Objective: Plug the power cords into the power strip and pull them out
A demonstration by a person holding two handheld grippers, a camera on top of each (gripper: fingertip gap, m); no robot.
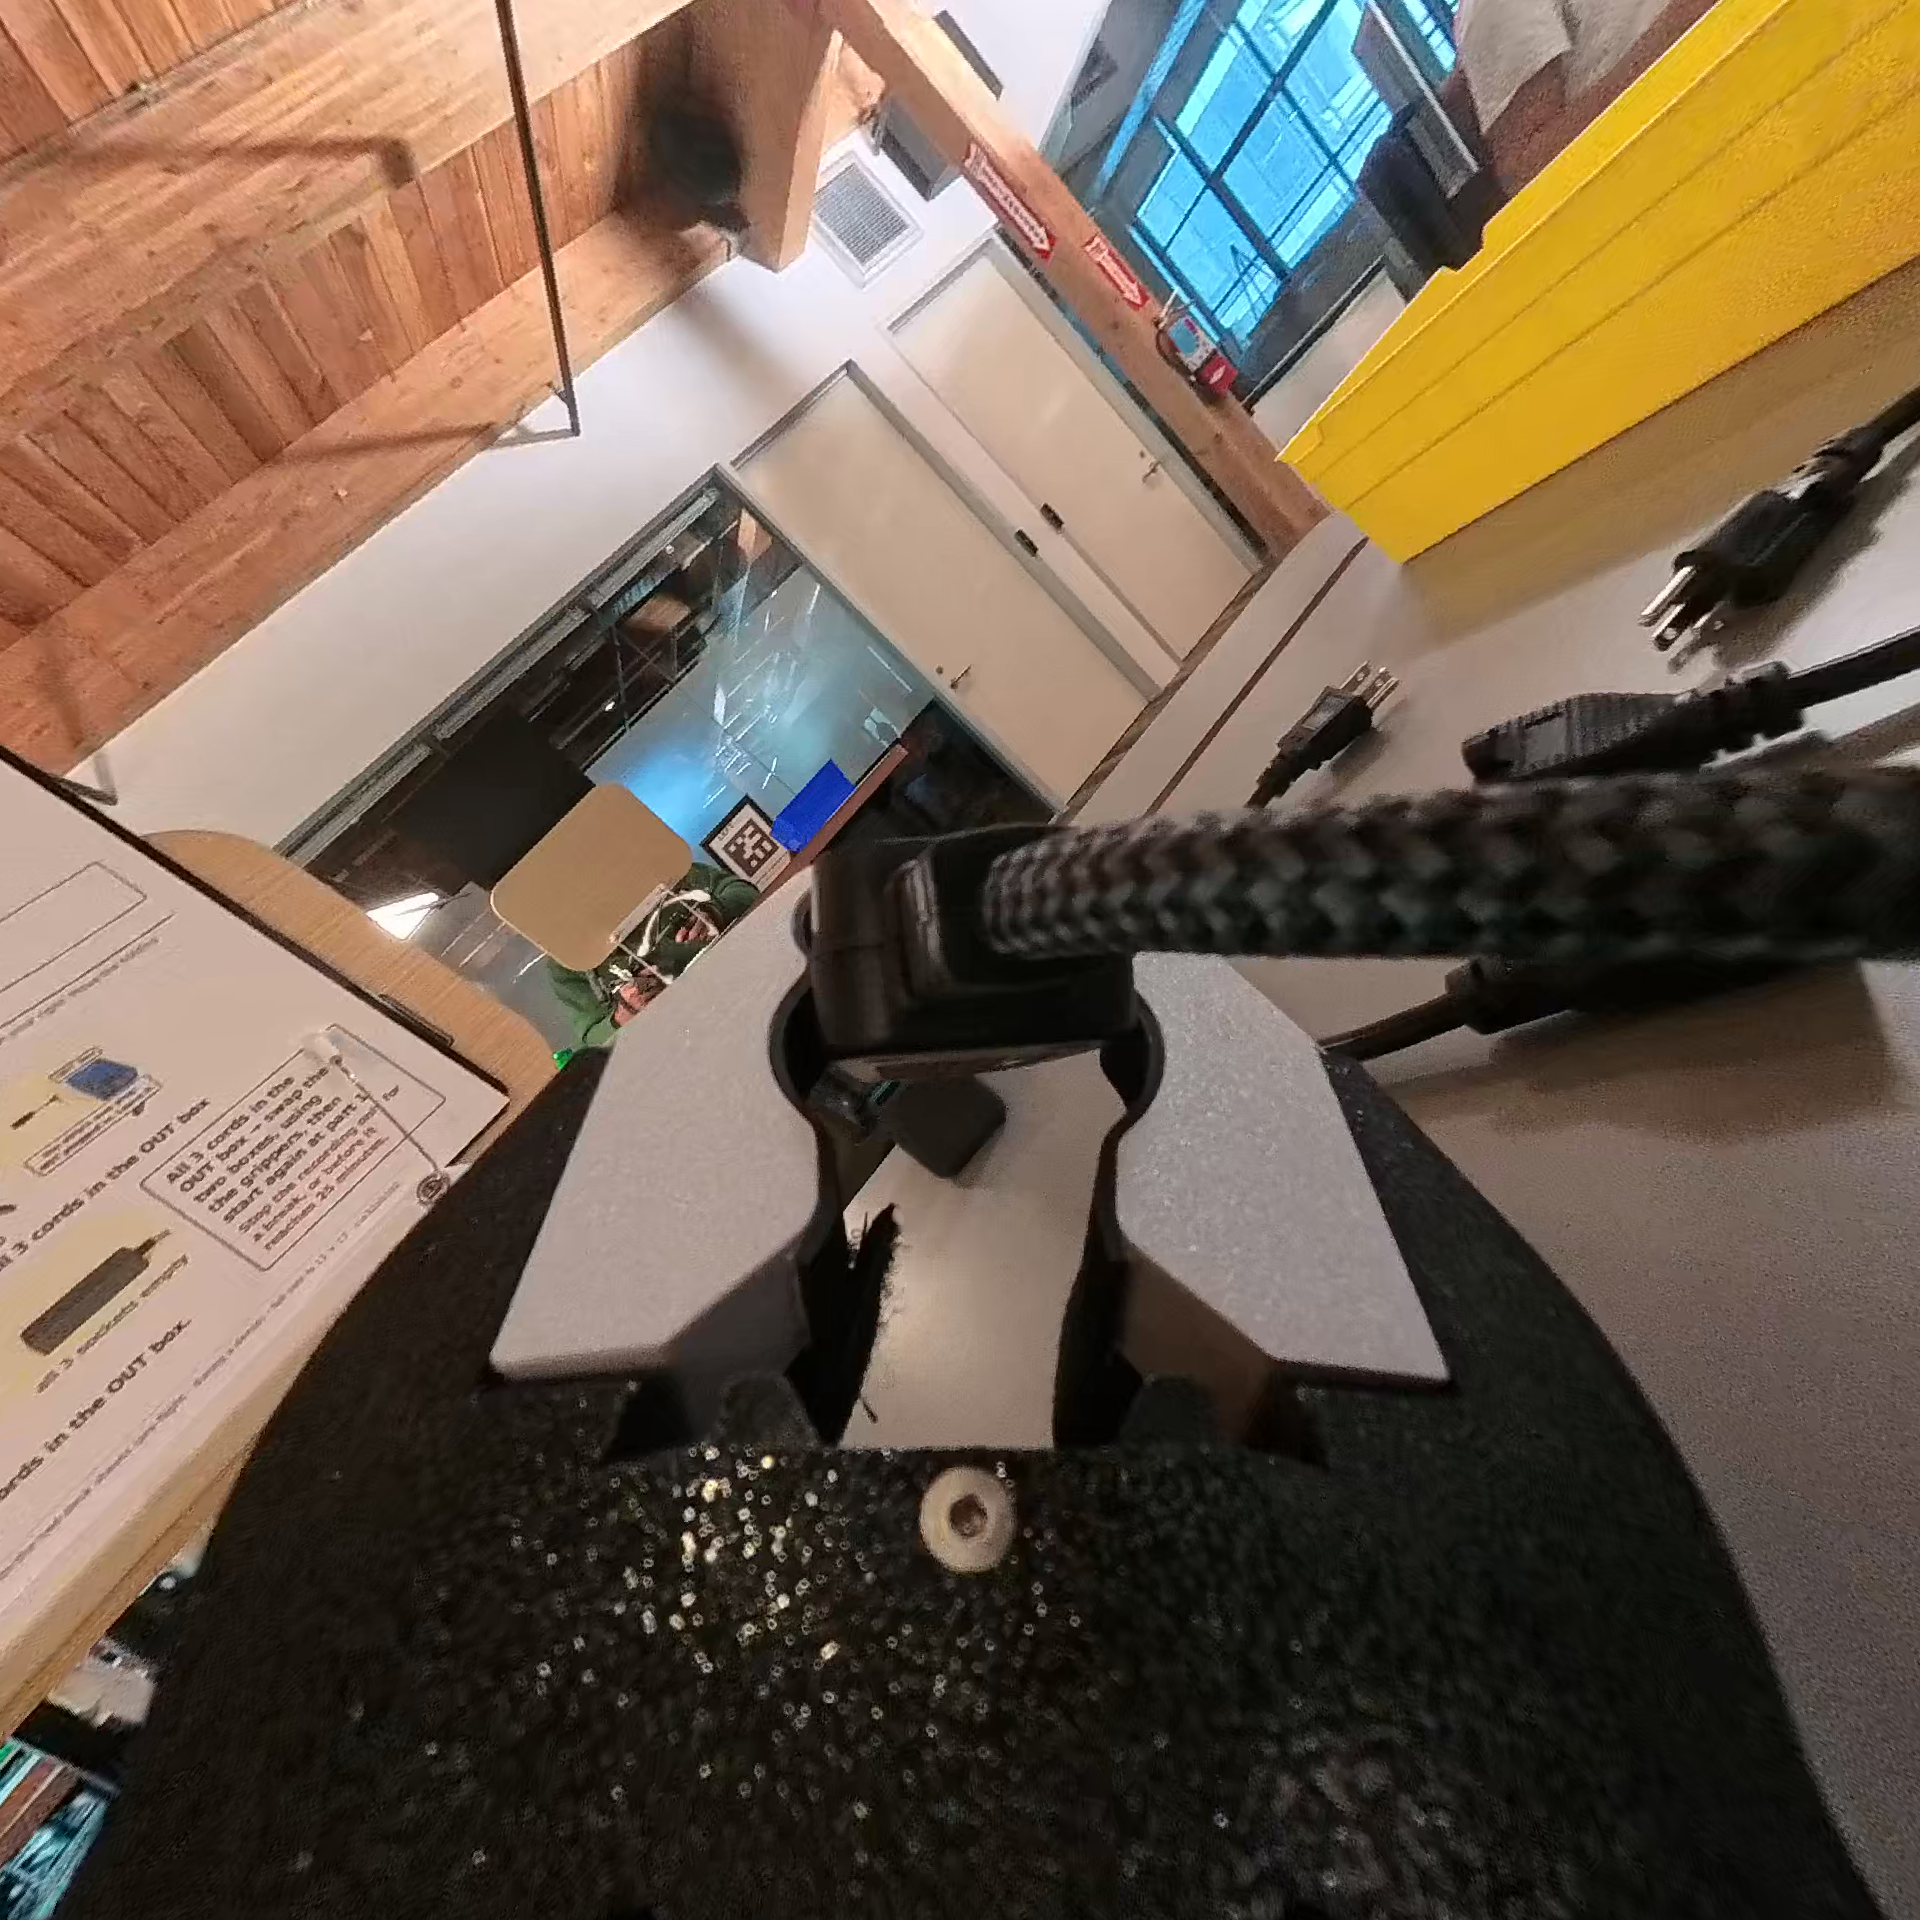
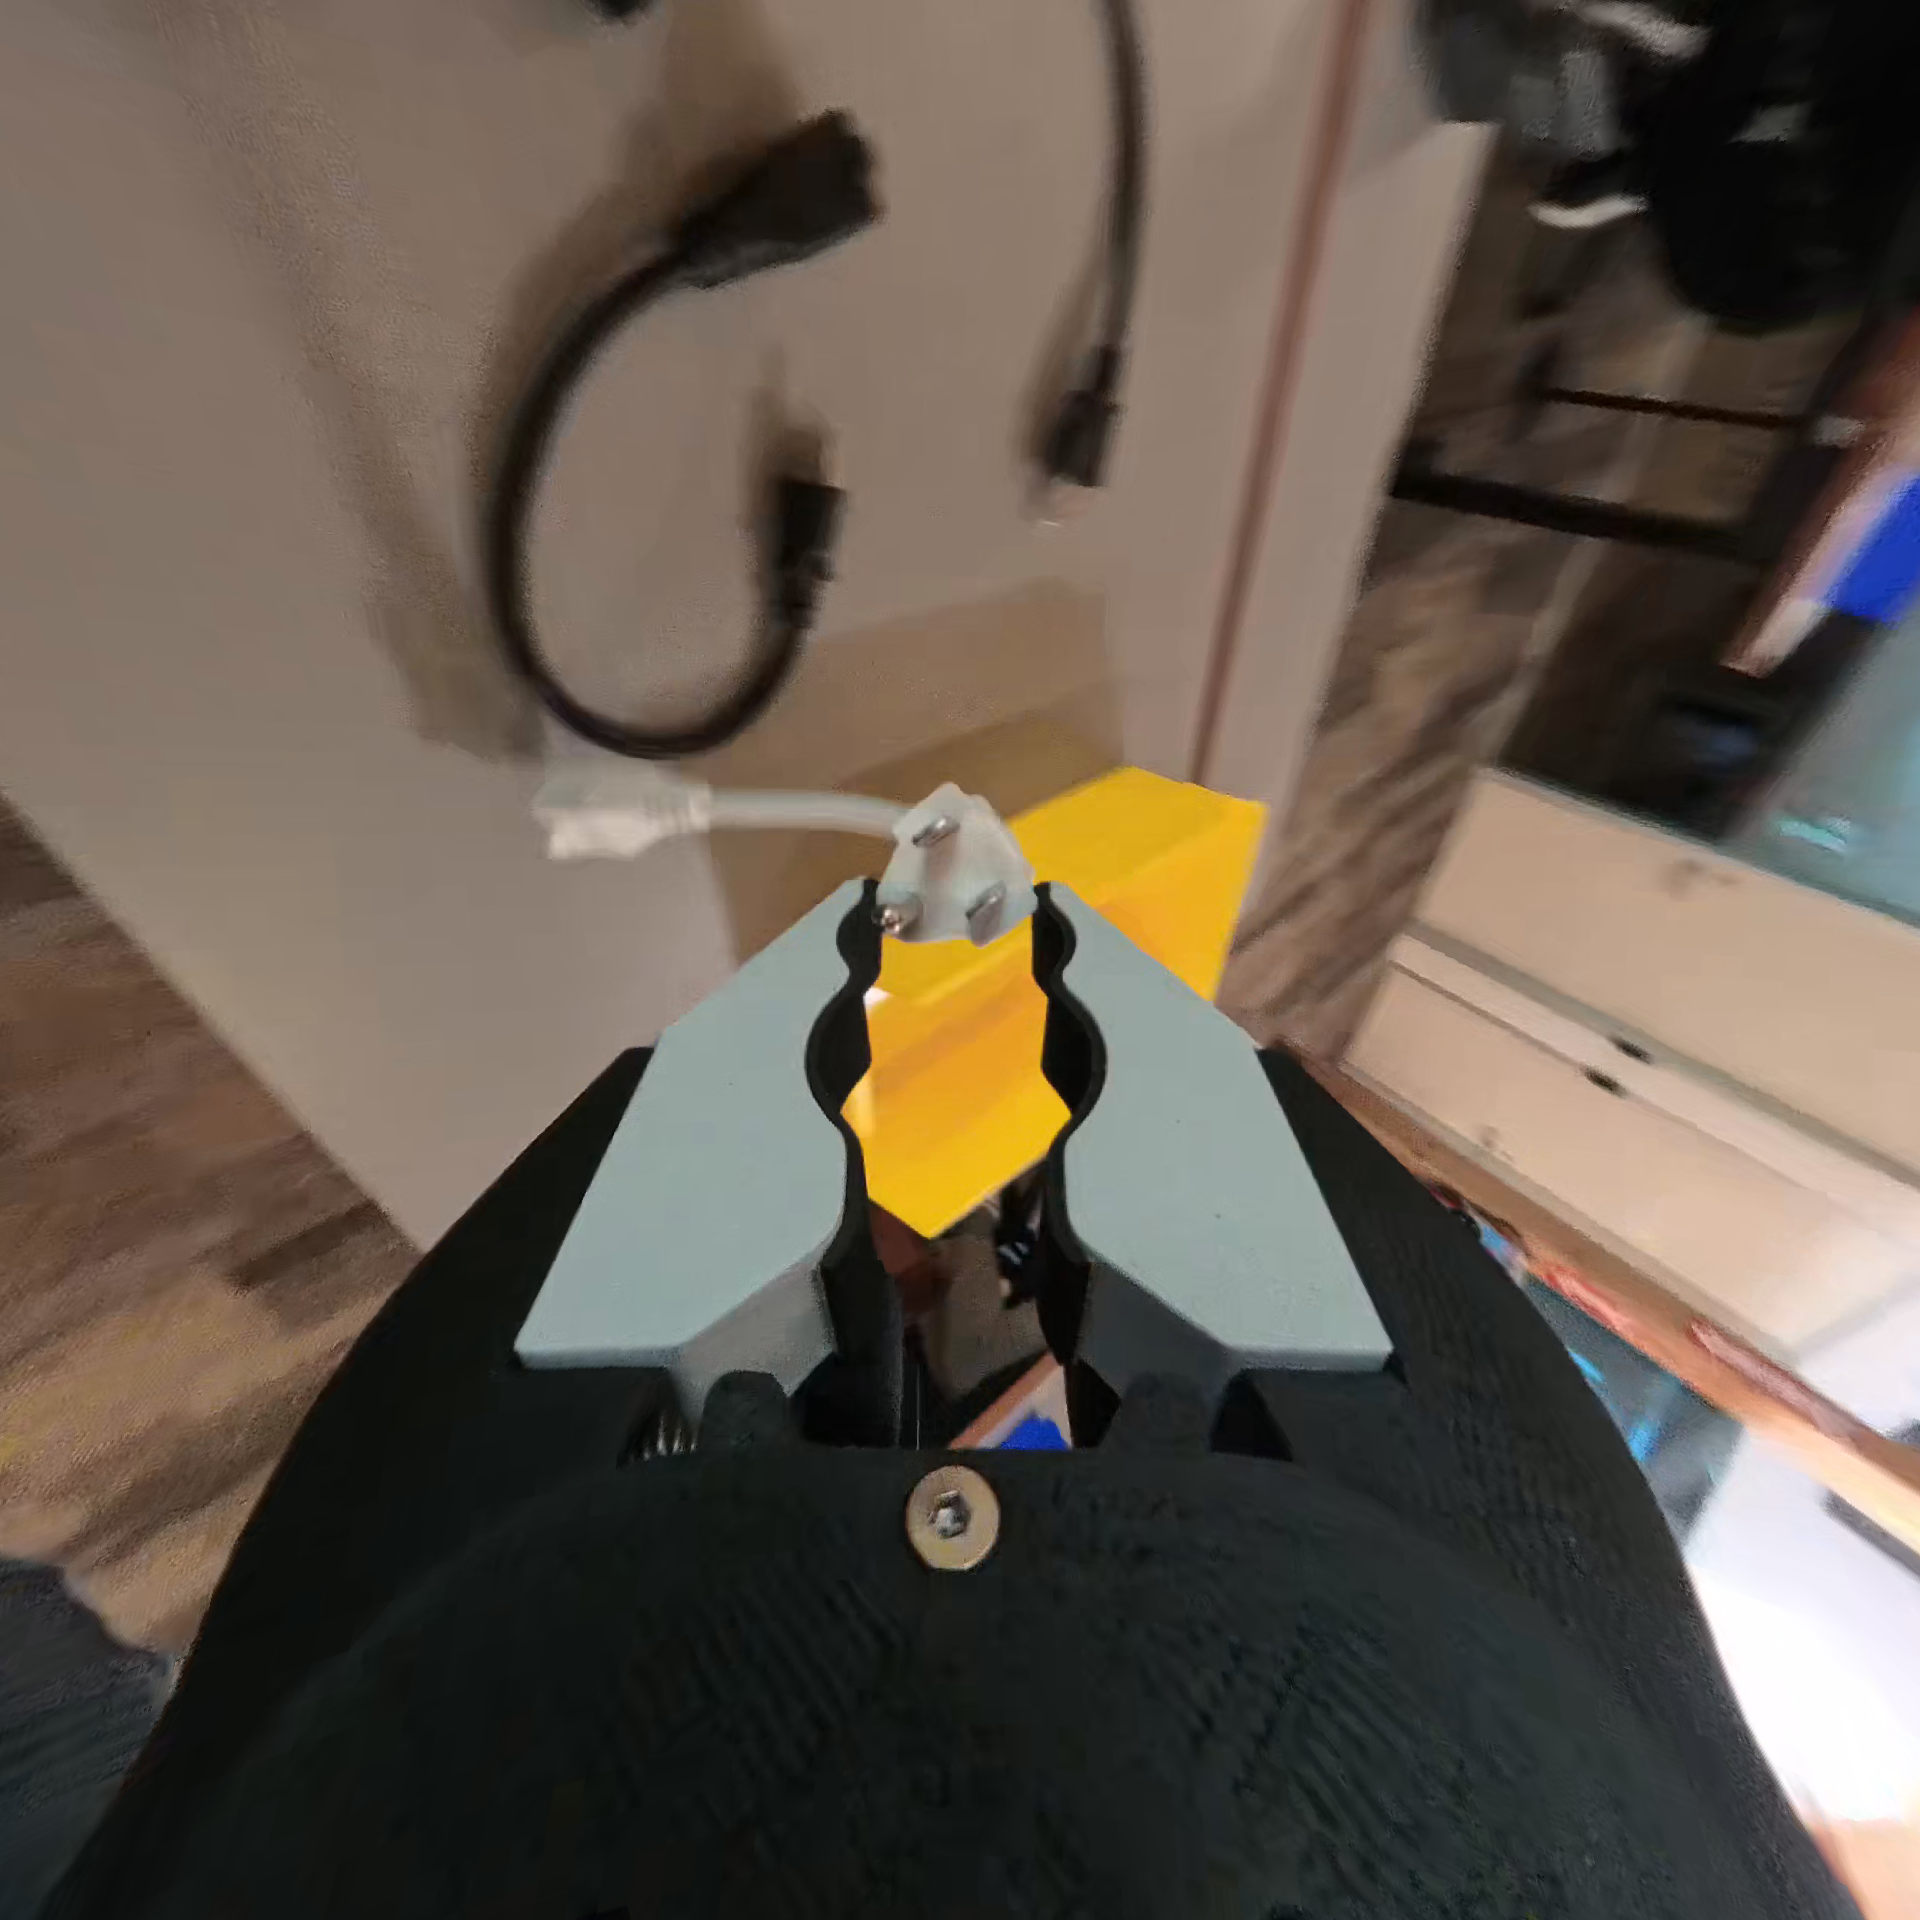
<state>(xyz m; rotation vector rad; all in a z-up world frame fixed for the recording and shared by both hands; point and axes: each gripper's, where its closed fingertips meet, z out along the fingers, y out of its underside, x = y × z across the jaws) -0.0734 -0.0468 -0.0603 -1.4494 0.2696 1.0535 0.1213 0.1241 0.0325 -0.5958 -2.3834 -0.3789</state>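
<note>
Right gripper (image 2: 956, 914) closest to lens: jaws narrowed onto a white plug (image 2: 951, 883), pinched at the very tips, three prongs facing back toward the camera, white cord (image 2: 790, 808) trailing off left and away. Plug is lifted clear of the table (image 2: 260, 436); view is motion-blurred.

Left gripper (image 1: 961, 1023): jaws closed around a black block (image 1: 935, 977), likely the power strip end, with its braided cord (image 1: 1455, 862) running out to the right across the view. Socket face not visible, so which way the outlets point can't be told.

Loose black cords on the table: a pronged plug (image 1: 1714, 571) far right, another (image 1: 1340, 717) near the table edge, both well apart from either gripper. Yellow bin (image 1: 1610, 343) beyond them.

Key relation, as a judgement: the white plug's prongs point back at the right gripper, away from anything ahead, so it needs turning round before the prongs can line up with the strip held on the left. Tip-only pinch risks the plug twisting.
</note>
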